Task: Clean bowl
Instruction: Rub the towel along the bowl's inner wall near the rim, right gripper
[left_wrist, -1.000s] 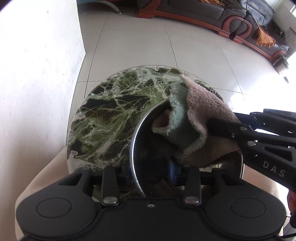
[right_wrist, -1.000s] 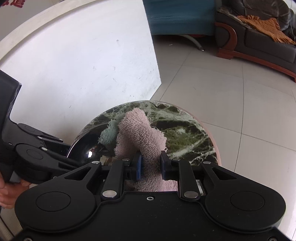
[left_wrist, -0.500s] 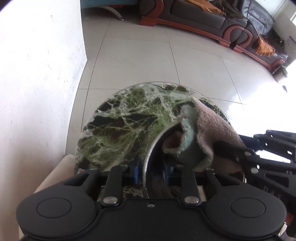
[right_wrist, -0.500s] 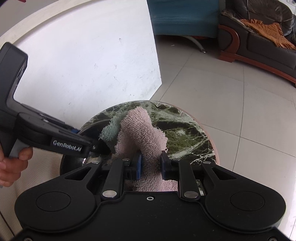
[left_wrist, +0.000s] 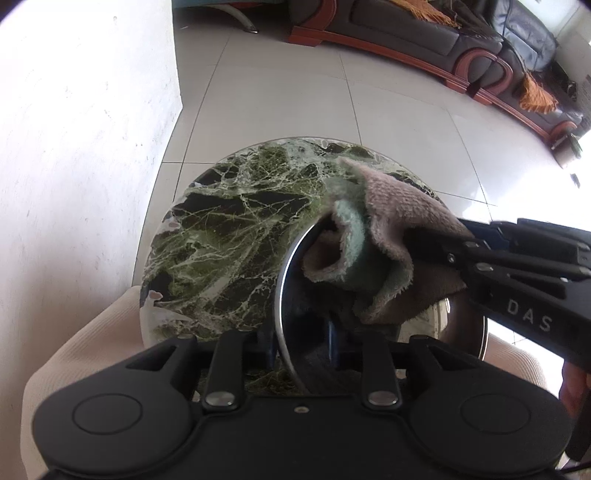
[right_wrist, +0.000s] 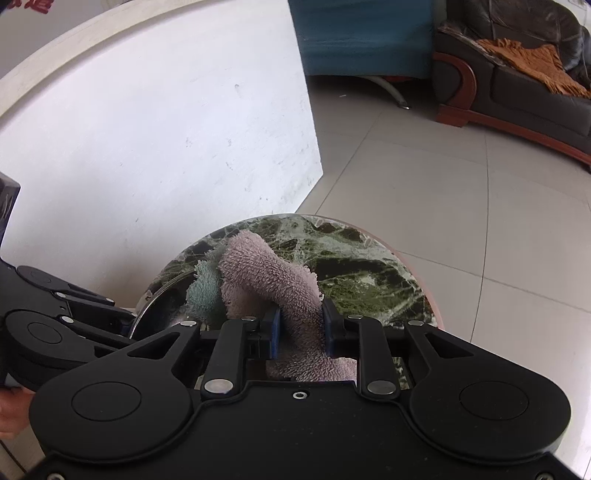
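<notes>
My right tool (right_wrist: 300, 326) pinches a fuzzy pink and pale green cloth (right_wrist: 266, 280) between its blue pads; its black side reads "DAS" in the left view. My left tool (left_wrist: 301, 341) straddles the near rim of the shiny steel bowl (left_wrist: 282, 295), one pad either side; its jaws have just been opening slightly and I cannot tell whether they press. The cloth hangs into the bowl, which stands on the round green-veined marble surface (left_wrist: 221, 236).

Dark sofa (right_wrist: 517, 74), orange throw (right_wrist: 532, 62)
</notes>
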